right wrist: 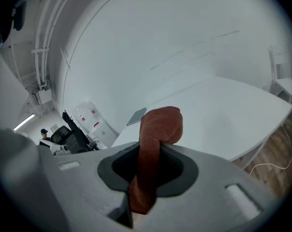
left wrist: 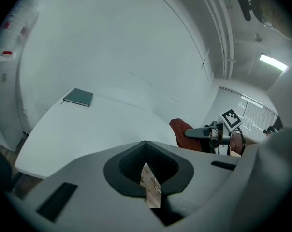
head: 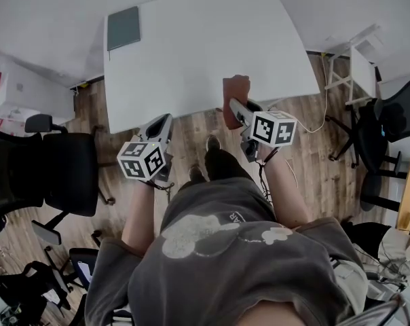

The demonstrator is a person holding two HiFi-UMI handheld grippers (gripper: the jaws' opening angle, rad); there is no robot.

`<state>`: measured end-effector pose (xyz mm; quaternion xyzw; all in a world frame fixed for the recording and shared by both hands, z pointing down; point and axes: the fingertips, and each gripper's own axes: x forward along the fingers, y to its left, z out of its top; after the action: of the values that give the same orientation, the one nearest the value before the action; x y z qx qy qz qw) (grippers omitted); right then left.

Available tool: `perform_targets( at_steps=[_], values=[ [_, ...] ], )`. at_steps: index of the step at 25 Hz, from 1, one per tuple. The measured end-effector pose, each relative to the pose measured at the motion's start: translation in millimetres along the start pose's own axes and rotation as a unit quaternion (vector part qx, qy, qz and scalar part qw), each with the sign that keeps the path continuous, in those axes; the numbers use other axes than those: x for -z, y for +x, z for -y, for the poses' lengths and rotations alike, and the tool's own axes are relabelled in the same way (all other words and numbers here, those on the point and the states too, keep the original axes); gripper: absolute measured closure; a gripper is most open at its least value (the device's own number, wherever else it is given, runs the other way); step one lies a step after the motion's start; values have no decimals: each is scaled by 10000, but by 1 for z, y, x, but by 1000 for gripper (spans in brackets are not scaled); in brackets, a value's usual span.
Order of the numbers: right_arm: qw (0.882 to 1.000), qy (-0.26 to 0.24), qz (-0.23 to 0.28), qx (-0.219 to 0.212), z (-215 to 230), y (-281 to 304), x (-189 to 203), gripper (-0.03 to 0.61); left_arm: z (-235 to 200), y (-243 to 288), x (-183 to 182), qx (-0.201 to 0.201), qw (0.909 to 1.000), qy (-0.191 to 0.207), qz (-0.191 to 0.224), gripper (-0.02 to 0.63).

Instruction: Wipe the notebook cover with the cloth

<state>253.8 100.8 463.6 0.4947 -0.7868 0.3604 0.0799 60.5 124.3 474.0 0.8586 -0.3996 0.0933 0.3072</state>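
A dark green notebook (head: pixel 123 28) lies flat at the far left corner of the white table (head: pixel 205 53); it also shows in the left gripper view as the notebook (left wrist: pixel 79 97) and small in the right gripper view as the notebook (right wrist: pixel 136 116). My right gripper (head: pixel 236 107) is shut on a rust-red cloth (head: pixel 235 99), held at the table's near edge, far from the notebook. The cloth (right wrist: pixel 153 149) hangs folded between the jaws. My left gripper (head: pixel 165 119) is shut and empty, just off the near edge.
Black office chairs (head: pixel 62 172) stand on the wooden floor at the left. A white stand (head: pixel 351 73) and another black chair (head: pixel 388 124) are at the right. A cable (head: pixel 307 124) trails on the floor by the table.
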Motion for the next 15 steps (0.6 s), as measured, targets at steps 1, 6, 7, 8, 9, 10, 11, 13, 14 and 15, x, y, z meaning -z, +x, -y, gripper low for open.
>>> perform_targets(
  at_steps=[1, 6, 7, 8, 9, 10, 11, 13, 14, 15],
  values=[
    [10000, 26, -24, -33, 3, 5, -2, 499, -1, 4, -1, -24, 10000, -8, -37, 620],
    [9994, -8, -188, -277, 18, 37, -31, 499, -8, 30, -26, -271, 9996, 16, -7, 620],
    [9993, -29, -188, -335, 19, 45, -39, 499, -12, 34, -32, -333, 9994, 16, 15, 620],
    [9990, -49, -182, -399, 20, 52, -48, 499, -15, 39, -37, -398, 9992, 19, 31, 620],
    [9987, -67, -176, -464, 21, 58, -56, 499, -18, 43, -43, -465, 9989, 21, 53, 620],
    [9984, -88, -174, -528, 22, 64, -64, 499, -21, 46, -49, -531, 9985, 14, 87, 620],
    [9980, -115, -176, -591, 23, 70, -72, 499, -23, 50, -55, -596, 9981, -4, 134, 620],
    [9970, -164, -220, -720, 26, 84, -84, 499, -28, 56, -66, -715, 9972, -47, 223, 620],
    [9965, -176, -257, -773, 29, 92, -88, 499, -32, 59, -69, -778, 9966, -60, 250, 620],
    [9961, -180, -294, -817, 31, 100, -92, 499, -36, 62, -73, -849, 9960, -74, 264, 620]
  ],
)
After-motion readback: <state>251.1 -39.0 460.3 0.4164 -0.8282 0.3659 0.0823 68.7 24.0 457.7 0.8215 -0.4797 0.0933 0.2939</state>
